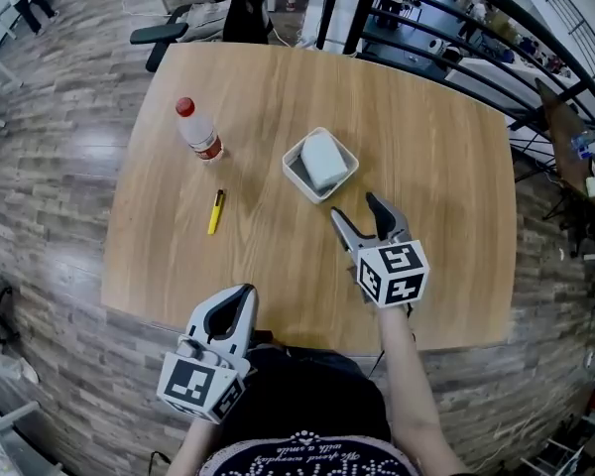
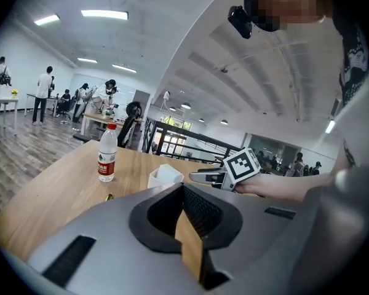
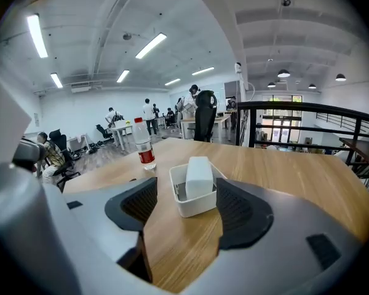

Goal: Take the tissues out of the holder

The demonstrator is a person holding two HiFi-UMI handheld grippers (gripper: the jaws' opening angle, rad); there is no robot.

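Holder (image 1: 296, 159): white, square, open-topped, on the wooden table (image 1: 446, 186). The tissues (image 1: 324, 160) are in it, a white pack that stands up above the rim. Not yet lifted.

Right gripper (image 1: 354, 208): just on the person's side of the holder, near it but not touching. Jaws spread wide, nothing between the pads. In the right gripper view, the holder and pack sit straight ahead, framed in the gap between the two jaws, so the pack lies dead on this gripper's line of reach.

Pack's long axis: appears upright, with its narrower face toward the right gripper. Judgement: the open span looks ample to take the pack across its width.

Left gripper (image 1: 236, 300): well back from the holder, at the table edge by the person's body. Jaws closed together, empty.

Right gripper is clearly the nearer of the two, so the grasp looks to be its job. The left could steady the holder if it lifts with the pack.

Bottle (image 1: 198, 132) and a small yellow item (image 1: 216, 211) lie well left of the holder, clear of the path.
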